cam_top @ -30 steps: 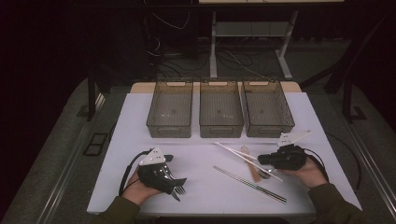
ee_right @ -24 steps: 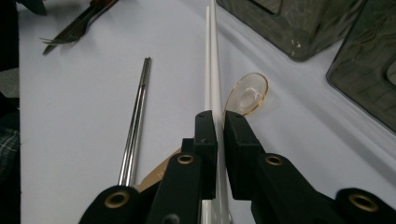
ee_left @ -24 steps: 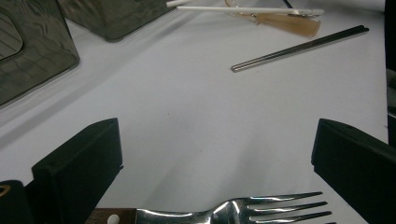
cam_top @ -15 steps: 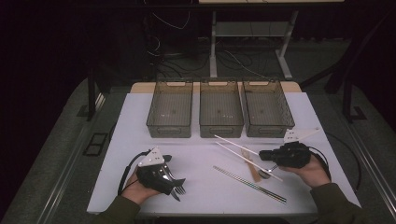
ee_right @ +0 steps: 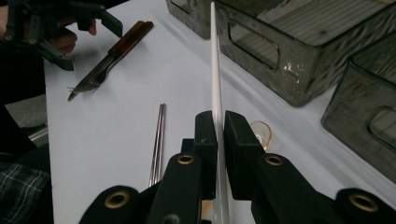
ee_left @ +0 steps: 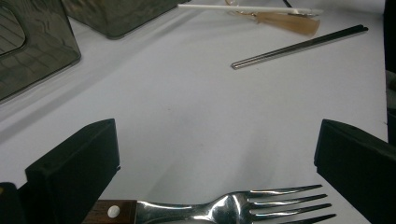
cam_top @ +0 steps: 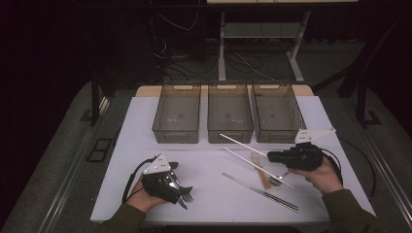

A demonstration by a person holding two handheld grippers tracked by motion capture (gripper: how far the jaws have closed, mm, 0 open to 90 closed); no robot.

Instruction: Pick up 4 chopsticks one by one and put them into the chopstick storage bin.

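Three bins side by side behind; chopsticks centre-right before them; fork front-left.

My bench in a dark lab or recording studio

I work at a white-topped table in the middle of the frame, standing on grey carpeted floor with blackness all round. Loose cables trail along the upper centre beside the metal legs of another desk. Three identical smoky plastic bins sit in a neat row, laid out like a test setup.
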